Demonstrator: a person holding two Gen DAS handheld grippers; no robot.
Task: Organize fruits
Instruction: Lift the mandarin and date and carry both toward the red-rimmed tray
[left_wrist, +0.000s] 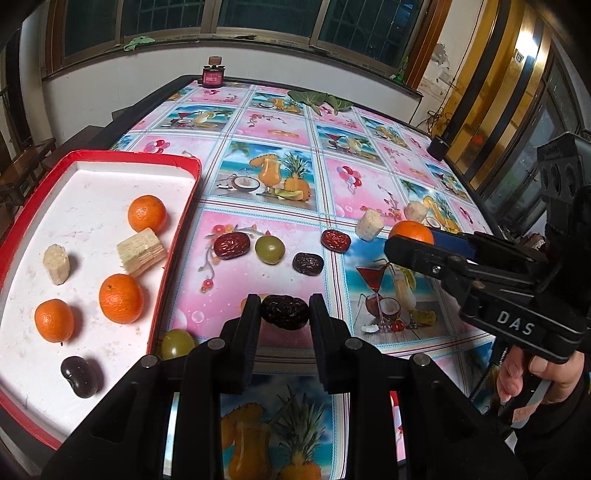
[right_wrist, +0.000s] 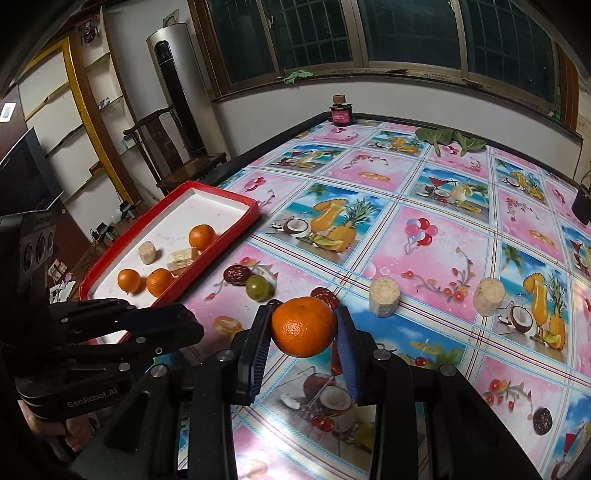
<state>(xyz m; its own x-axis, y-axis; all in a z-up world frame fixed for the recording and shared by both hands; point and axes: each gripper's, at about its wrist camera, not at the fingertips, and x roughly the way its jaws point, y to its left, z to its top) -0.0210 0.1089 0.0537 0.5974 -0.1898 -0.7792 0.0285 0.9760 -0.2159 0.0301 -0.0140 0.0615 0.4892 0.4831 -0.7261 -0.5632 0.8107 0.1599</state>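
1. While the right gripper (right_wrist: 303, 328) pinches a mandarin (right_wrist: 303, 326) between its blue pads at the centre of the right wrist view, the fruit hangs clear of the tablecloth (right_wrist: 424, 258); the pads touch only its sides, so a jolt on the way to the tray could roll it out.
2. At the lower centre of the left wrist view the left gripper (left_wrist: 284, 314) has its fingers narrowed around a dark red date (left_wrist: 284, 311); whether the pads press it or only flank it I cannot tell; being wrinkled and small, it could slip or squash if squeezed unevenly.
3. Both grippers sit near each other, and both loads belong leftward; they could collide if moved together.
4. A red-rimmed tray (left_wrist: 110, 157) fills the left of that view; it holds 3 mandarins (left_wrist: 121, 298), 1 pale cut cylinder that may be sugarcane (left_wrist: 56, 264), 1 pale layered block (left_wrist: 141, 252) and 1 glossy dark fruit (left_wrist: 79, 376).
5. Loose on the cloth, mid-frame, lie another 3 dates (left_wrist: 232, 245), 1 green grape (left_wrist: 270, 249), 2 pale cylinders (left_wrist: 369, 224); a second grape (left_wrist: 177, 343) sits just beside the tray's near wall, where a lowered gripper might knock it.
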